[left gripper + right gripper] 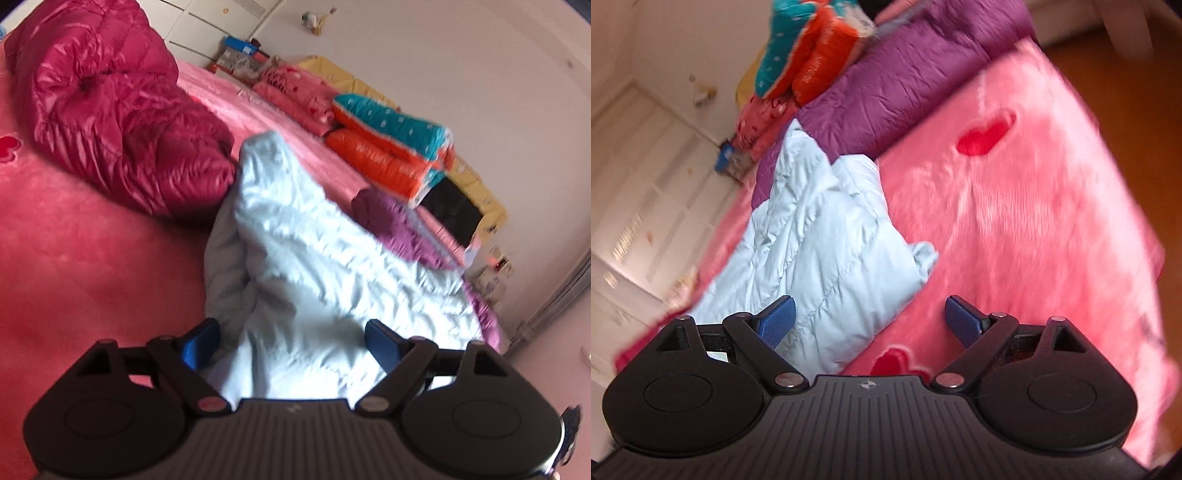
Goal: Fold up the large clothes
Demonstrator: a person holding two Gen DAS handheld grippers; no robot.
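Two claws, both wide open & empty. Left wrist view: left claw over crumpled pale-blue jacket on pink bed; magenta coat beside, looks bundled. Right wrist view: right claw at jacket's edge. Fold prob barely begun.

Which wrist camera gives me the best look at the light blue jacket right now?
Right wrist view: the light blue jacket shows most of its outline, crumpled on the pink blanket, ahead of the open right gripper. In the left wrist view the jacket fills the foreground, partly hidden by the open left gripper.
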